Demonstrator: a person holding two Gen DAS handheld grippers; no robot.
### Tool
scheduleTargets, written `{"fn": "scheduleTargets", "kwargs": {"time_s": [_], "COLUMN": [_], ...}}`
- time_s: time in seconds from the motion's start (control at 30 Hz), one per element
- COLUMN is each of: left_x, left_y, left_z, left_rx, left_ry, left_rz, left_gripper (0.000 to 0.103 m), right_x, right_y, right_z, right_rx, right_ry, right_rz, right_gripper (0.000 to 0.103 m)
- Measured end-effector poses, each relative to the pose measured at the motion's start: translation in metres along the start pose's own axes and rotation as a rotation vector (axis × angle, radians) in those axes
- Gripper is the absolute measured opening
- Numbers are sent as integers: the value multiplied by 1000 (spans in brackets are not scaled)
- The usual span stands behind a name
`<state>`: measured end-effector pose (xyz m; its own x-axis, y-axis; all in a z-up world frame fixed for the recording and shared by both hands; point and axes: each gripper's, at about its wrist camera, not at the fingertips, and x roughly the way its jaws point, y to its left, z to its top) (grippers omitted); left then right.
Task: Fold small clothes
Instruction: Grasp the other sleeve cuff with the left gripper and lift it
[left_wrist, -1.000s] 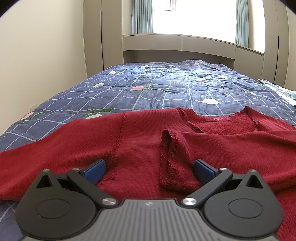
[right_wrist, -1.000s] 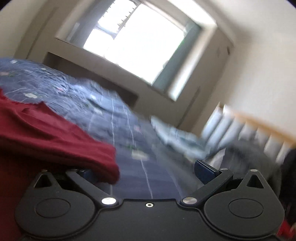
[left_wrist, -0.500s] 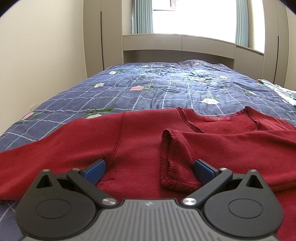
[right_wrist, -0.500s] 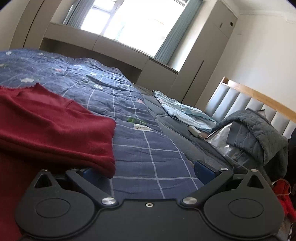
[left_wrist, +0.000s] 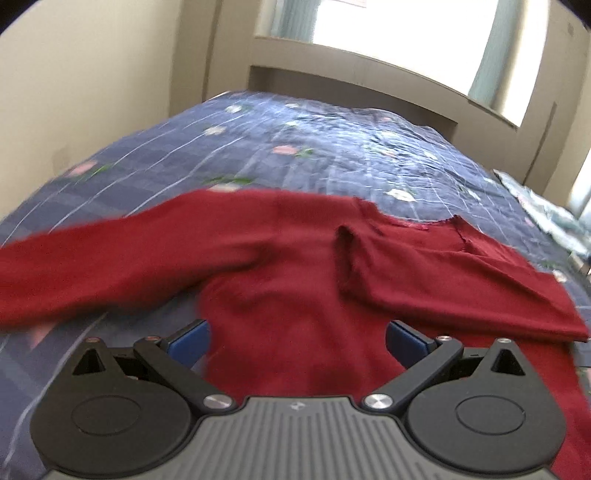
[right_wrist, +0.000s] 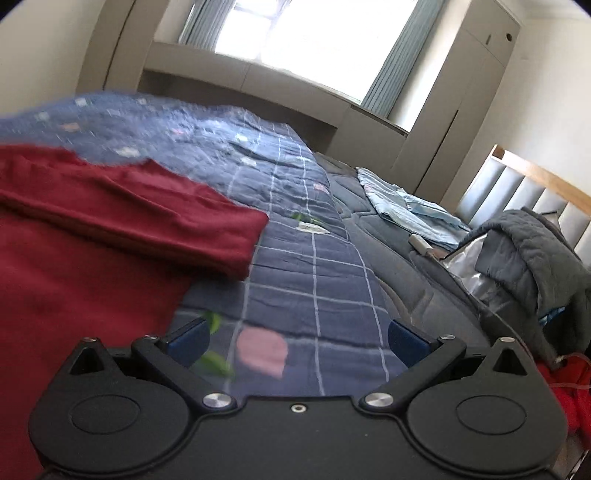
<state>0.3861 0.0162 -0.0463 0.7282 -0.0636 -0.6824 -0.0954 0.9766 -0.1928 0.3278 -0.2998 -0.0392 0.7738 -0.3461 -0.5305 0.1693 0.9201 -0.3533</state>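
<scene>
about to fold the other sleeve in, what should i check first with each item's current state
1. Left gripper jaws open and empty: ok.
2. Right gripper jaws open and empty: ok.
3. One sleeve of the dark red knit sweater already folded across the body: ok.
4. Other sleeve folded in: not ok, it lies stretched out to the side.
5. Sweater flat on the blue checked floral quilt: cannot tell, the left view is blurred.

room on the bed

the far blue quilt (left_wrist: 332, 147) is bare, so tongs can pass there. the red sweater (left_wrist: 295, 295) covers the near part. a grey jacket (right_wrist: 528, 251) and light blue cloth (right_wrist: 406, 210) crowd the right side.
</scene>
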Motion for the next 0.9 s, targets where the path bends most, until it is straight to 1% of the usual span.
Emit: {"fn": "scheduleTargets", "kwargs": {"time_s": [0.07,0.17,0.23,0.33,0.4,0.47,0.53,0.63,0.7,0.77,0.8,0.83,0.87,0.9], "left_x": [-20,-44,-58,-74,-83,-88,-87,-83,-82,-80,-79,-78,-79,-78], "left_y": [30,81,116,162,189,211,231,257,270,274,276,279,283,286], "left_z": [-9,-20,-25,-28,-29,-28,-26,-23,-22,-22,-22,-21,-24,-24], "left_rx": [-64,-175,-244,-340,-396,-445,-497,-610,-683,-737,-758,-790,-822,-852], "left_ry": [18,28,12,-10,-43,-77,-99,-131,-173,-219,-241,-267,-300,-331], "left_rz": [20,83,136,225,258,279,285,278,274,292,305,330,353,367], "left_gripper": [103,103,103,103,103,103,103,103,103,102,99,93,89,82], "right_x": [-22,-50,-64,-79,-85,-87,-89,-88,-82,-78,-77,-76,-74,-72], "right_y": [0,11,26,53,74,92,108,127,134,138,138,136,135,133], "right_z": [-2,-5,-7,-8,-6,-3,-3,-2,-5,-10,-13,-15,-16,-17], "right_rx": [35,89,107,96,78,65,52,25,5,-5,1,14,33,50], "right_ry": [-11,-20,-28,-54,-54,-48,-55,-49,-34,-23,-23,-25,-22,-16], "right_rz": [40,139,204,276,310,335,355,346,338,332,334,338,345,353], "right_gripper": [103,103,103,103,103,102,103,102,102,102,102,103,103,102]}}
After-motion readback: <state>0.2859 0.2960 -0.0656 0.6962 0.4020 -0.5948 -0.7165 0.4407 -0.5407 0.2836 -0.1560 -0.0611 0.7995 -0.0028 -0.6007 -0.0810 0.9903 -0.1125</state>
